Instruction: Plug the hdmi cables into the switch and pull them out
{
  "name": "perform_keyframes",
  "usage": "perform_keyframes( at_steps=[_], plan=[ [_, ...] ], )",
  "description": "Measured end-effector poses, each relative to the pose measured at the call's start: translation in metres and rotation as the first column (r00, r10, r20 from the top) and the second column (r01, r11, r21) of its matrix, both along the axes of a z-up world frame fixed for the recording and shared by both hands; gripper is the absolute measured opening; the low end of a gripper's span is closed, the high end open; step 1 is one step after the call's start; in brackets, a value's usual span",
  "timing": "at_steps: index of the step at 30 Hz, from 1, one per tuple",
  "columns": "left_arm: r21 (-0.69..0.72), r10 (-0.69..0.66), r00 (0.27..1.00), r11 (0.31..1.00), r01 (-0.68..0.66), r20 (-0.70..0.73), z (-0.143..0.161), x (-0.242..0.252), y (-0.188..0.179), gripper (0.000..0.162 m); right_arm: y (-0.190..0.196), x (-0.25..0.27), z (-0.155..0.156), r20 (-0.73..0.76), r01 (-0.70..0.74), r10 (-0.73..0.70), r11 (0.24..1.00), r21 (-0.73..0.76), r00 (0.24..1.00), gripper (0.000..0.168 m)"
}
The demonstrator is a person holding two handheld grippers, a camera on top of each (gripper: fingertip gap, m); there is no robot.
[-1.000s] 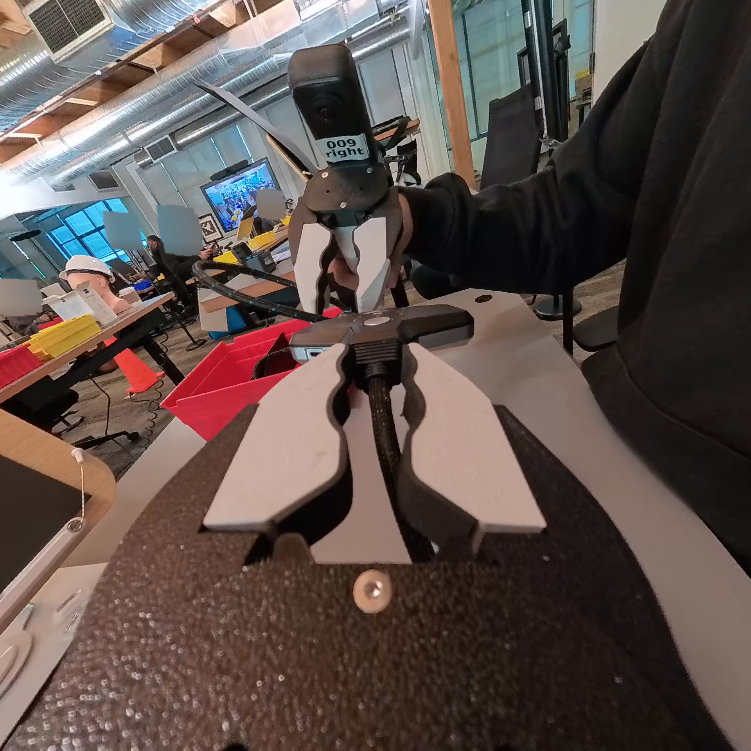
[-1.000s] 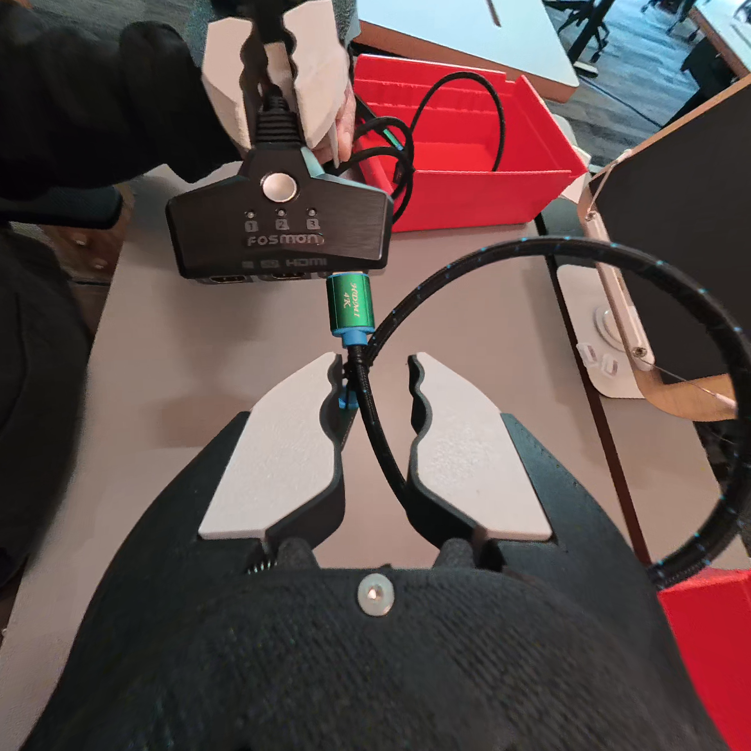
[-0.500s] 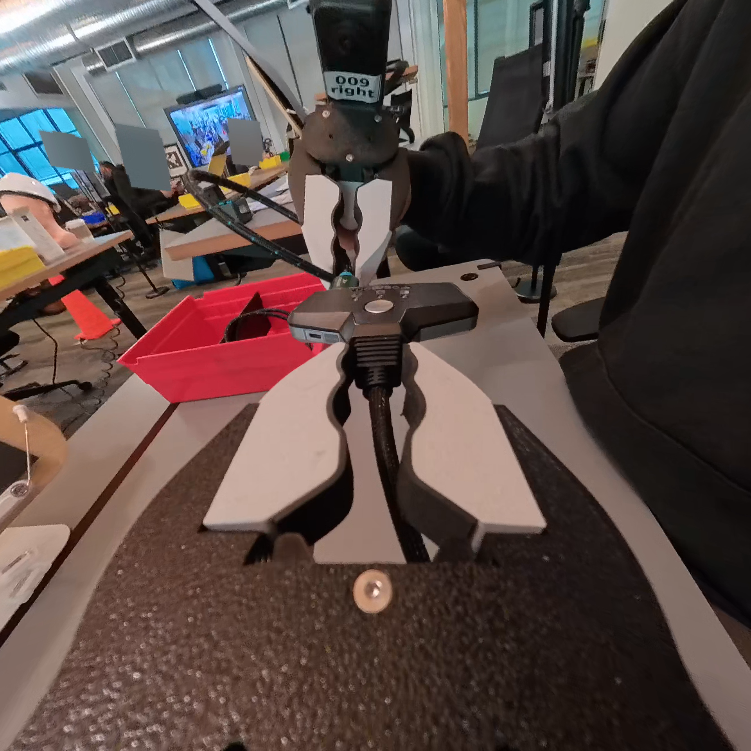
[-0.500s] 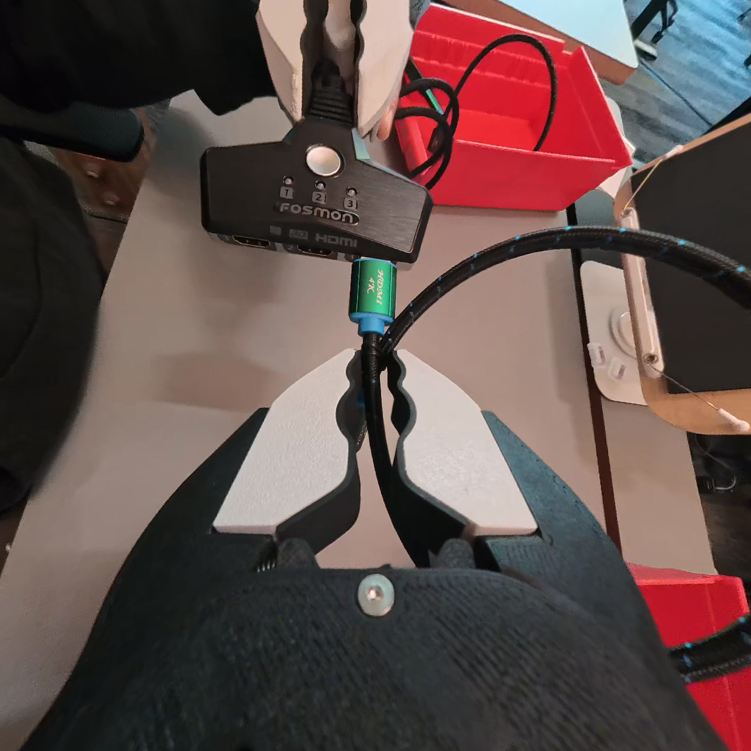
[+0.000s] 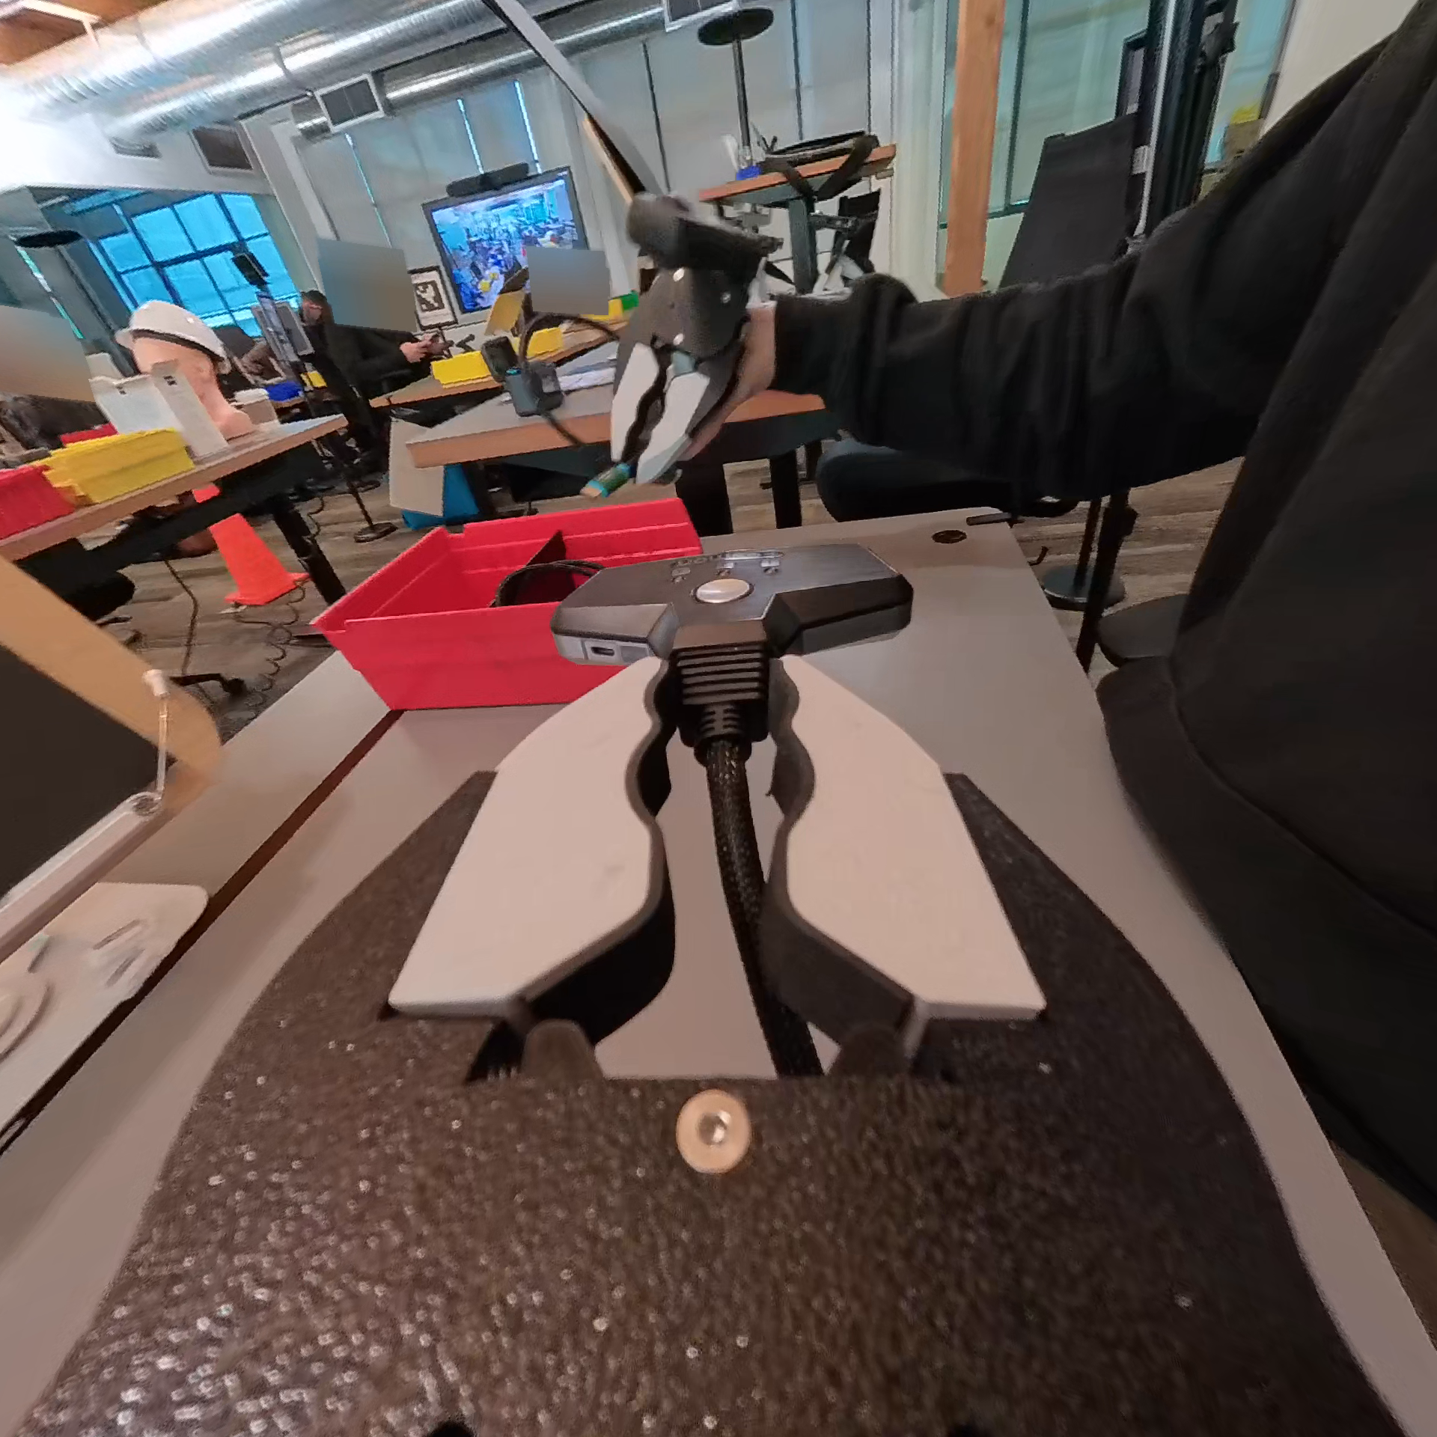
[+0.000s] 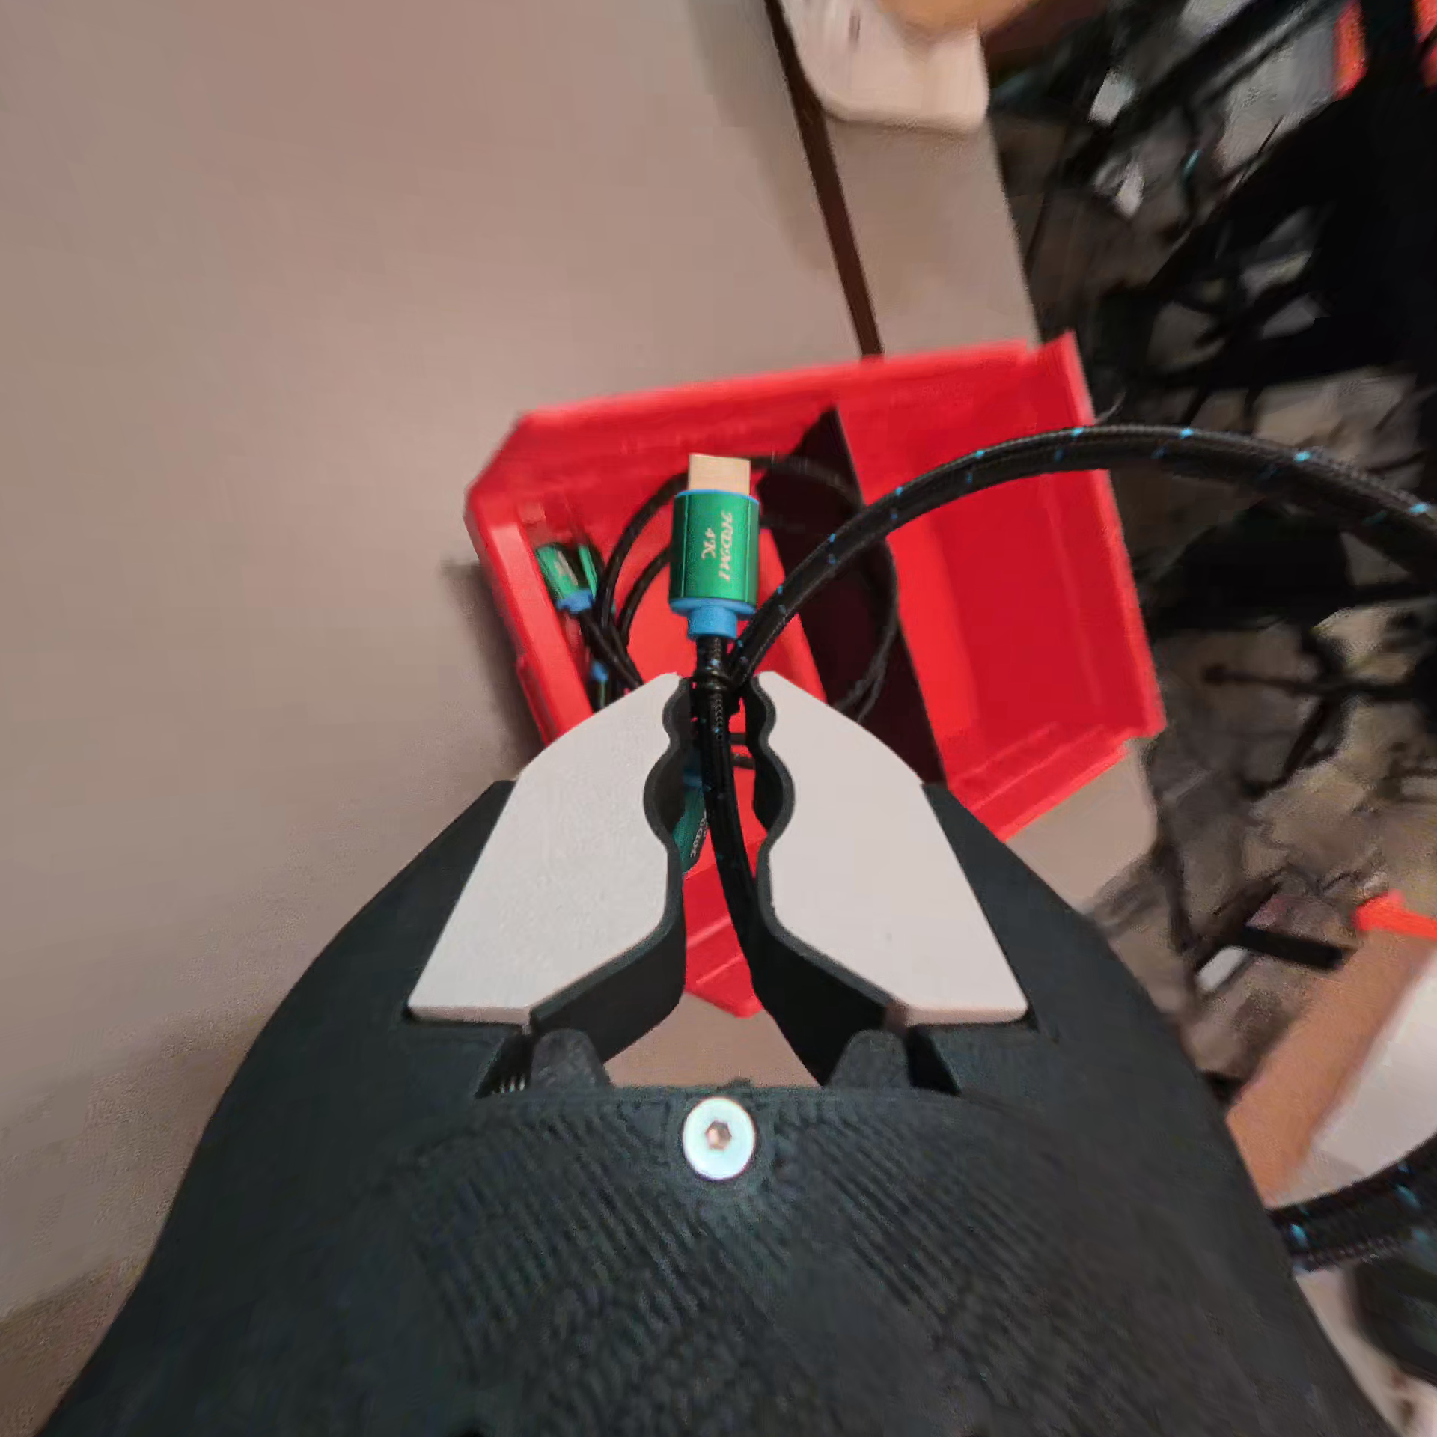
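On my left side, the left gripper (image 5: 719, 704) is clamped on the ribbed black strain relief of the switch's own braided black tail cable (image 5: 735, 840), so it pins the flat black metal HDMI switch box (image 5: 739, 595) on the grey tabletop (image 5: 972, 700); from that camera the switch's near side faces me and I cannot see its row of input ports, so I cannot tell whether any other plug sits in it. Beyond the switch stands the red plastic bin (image 5: 466, 630) with dark coiled cable inside; over it, in the air and well apart from the switch, hangs my right gripper (image 5: 639, 455) with a small plug tip poking from its nose.

In the right wrist view the right gripper (image 6: 719, 684) is clenched on the black braided cable with blue flecks (image 6: 1011, 459) just behind the green metal HDMI plug with a blue collar (image 6: 711, 556); its gold tip is bare and points down toward the red bin (image 6: 1011, 622), where another green-ended cable (image 6: 568, 571) lies coiled.

I judge this the pull-out step for this cable, done as far as the plug goes: it is free of the switch; what I would call for next is lowering the plug into the bin, letting the fingers part so the stiff loop settles inside the walls, keeping my left hold firm on the switch meanwhile.
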State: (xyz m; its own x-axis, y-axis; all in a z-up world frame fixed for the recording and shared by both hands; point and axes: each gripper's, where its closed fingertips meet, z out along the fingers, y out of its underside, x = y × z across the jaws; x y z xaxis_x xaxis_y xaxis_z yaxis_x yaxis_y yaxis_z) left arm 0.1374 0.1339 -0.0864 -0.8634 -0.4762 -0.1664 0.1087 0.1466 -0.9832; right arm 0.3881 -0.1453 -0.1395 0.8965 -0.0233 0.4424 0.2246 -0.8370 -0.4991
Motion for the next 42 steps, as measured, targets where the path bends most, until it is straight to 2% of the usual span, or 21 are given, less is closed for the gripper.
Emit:
perform_keyframes(
  at_steps=[2,5,8,10,12,15,17,21,23,25,28,30,33,35,39,42],
  plan=[
    [-0.008,-0.016,1.0,1.0,0.016,-0.008,-0.003,0.003,-0.007,0.022,0.0,0.01,-0.024,-0.081,0.034,-0.03,0.998,0.049,0.996,0.013],
    [-0.033,-0.038,0.999,0.999,0.037,-0.014,-0.004,0.008,-0.013,0.022,0.011,0.018,-0.053,-0.111,0.061,-0.05,0.993,0.105,0.993,0.013],
    [-0.041,-0.046,0.999,0.998,0.045,-0.028,-0.005,0.012,-0.017,0.022,0.024,0.013,-0.088,-0.281,0.073,-0.035,0.989,0.125,0.959,0.023],
    [-0.044,-0.045,0.999,0.998,0.044,-0.03,-0.005,0.012,-0.018,0.022,0.03,0.014,-0.097,-0.33,0.086,-0.029,0.984,0.158,0.943,0.03],
    [-0.049,-0.032,0.999,0.998,0.031,-0.031,-0.005,0.011,-0.017,0.022,0.033,0.015,-0.092,-0.337,0.089,-0.021,0.978,0.188,0.941,0.032],
    [-0.065,-0.012,1.0,0.998,0.01,-0.029,-0.004,0.01,-0.012,0.022,0.034,0.029,-0.065,-0.219,0.122,-0.06,0.952,0.28,0.974,0.048],
    [-0.084,-0.003,0.999,0.996,0.0,-0.032,-0.004,0.012,-0.008,0.022,0.031,0.034,-0.049,-0.167,0.136,-0.085,0.936,0.323,0.982,0.05],
    [-0.123,0.007,1.0,0.992,-0.01,-0.025,0.0,0.016,-0.006,0.022,0.018,0.032,-0.032,-0.139,0.159,-0.12,0.934,0.32,0.983,0.052],
    [-0.12,0.01,1.0,0.993,-0.013,-0.027,-0.002,0.017,-0.006,0.022,0.017,0.014,-0.036,-0.177,0.1,-0.053,0.958,0.27,0.983,0.048],
    [-0.123,-0.001,1.0,0.992,-0.003,-0.031,-0.003,0.017,-0.008,0.022,0.012,-0.001,-0.052,-0.184,0.037,-0.008,0.987,0.157,0.983,0.041],
    [-0.122,-0.014,0.999,0.992,0.01,-0.033,-0.005,0.018,-0.012,0.022,0.002,0.004,-0.08,-0.131,0.06,-0.064,0.998,-0.03,0.989,0.05],
    [-0.125,-0.018,0.999,0.992,0.014,-0.034,-0.005,0.019,-0.015,0.022,0.004,0.006,-0.089,-0.115,0.051,-0.058,0.997,-0.06,0.992,0.05],
    [-0.119,-0.023,0.999,0.993,0.018,-0.034,-0.006,0.018,-0.017,0.022,-0.006,0.025,-0.089,-0.021,0.11,-0.114,0.984,-0.136,0.993,0.047],
    [-0.119,-0.026,0.999,0.993,0.022,-0.032,-0.006,0.015,-0.017,0.022,-0.009,0.034,-0.082,0.014,0.148,-0.147,0.983,-0.112,0.989,0.046],
    [-0.13,-0.02,0.999,0.991,0.016,-0.029,-0.005,0.014,-0.014,0.022,0.007,0.014,-0.071,-0.114,0.072,-0.071,0.997,0.006,0.991,0.048],
    [-0.149,-0.021,0.999,0.989,0.017,-0.024,-0.003,0.014,-0.013,0.022,0.032,-0.015,-0.051,-0.218,0.031,0.006,0.986,0.164,0.976,0.046]
  ],
)
